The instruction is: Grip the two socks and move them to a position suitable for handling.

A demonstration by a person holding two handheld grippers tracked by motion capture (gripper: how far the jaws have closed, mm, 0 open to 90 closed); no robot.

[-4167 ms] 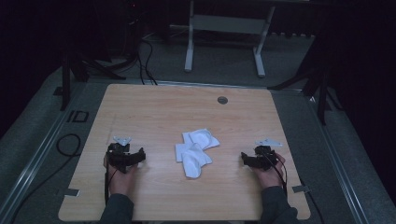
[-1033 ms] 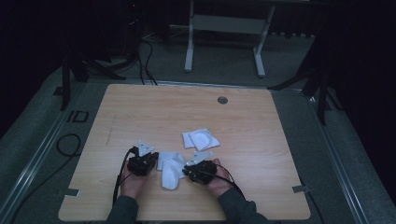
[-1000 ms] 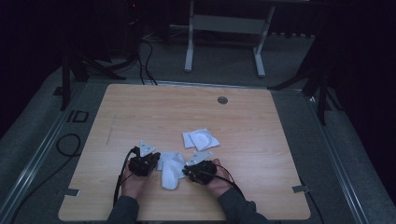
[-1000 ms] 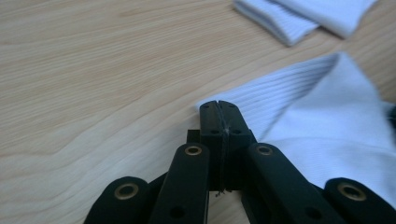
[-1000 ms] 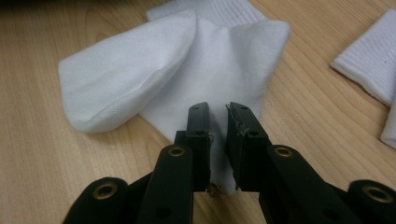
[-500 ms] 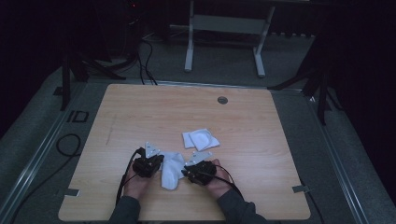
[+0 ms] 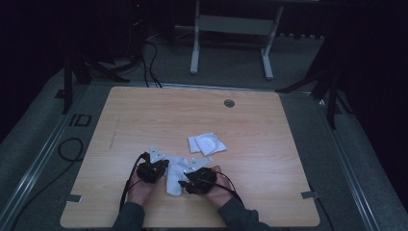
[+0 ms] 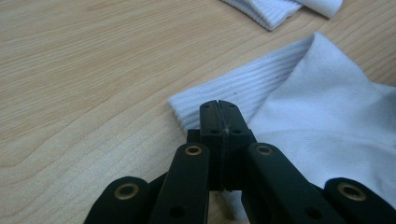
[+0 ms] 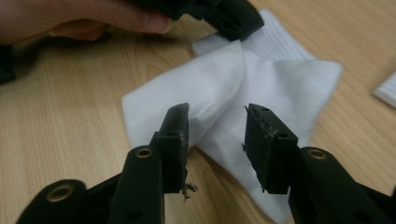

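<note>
A white sock (image 7: 174, 174) lies crumpled near the table's front edge, between my two grippers. My left gripper (image 7: 162, 169) is shut on its ribbed cuff (image 8: 233, 88), with the jaws pressed together at the cuff's edge (image 8: 218, 108). From the sock's right side, my right gripper (image 7: 184, 182) stands open, its jaws either side of a raised fold of the sock (image 9: 224, 88). The right gripper view has the left gripper (image 9: 233, 18) at its top, pinching the bunched fabric. A second white sock (image 7: 207, 143) lies folded near the table's middle.
The wooden table (image 7: 144, 115) has a round cable hole (image 7: 229, 103) at the back. The folded sock's edge appears at the top of the left gripper view (image 8: 275, 9) and at the right edge of the right gripper view (image 9: 386, 91). A person's hand (image 9: 70, 18) holds the left gripper.
Since 4.2 s ago both grippers came in from the table's sides, and one sock now lies apart from the other, nearer the front. Over the last second the left gripper edged rightward.
</note>
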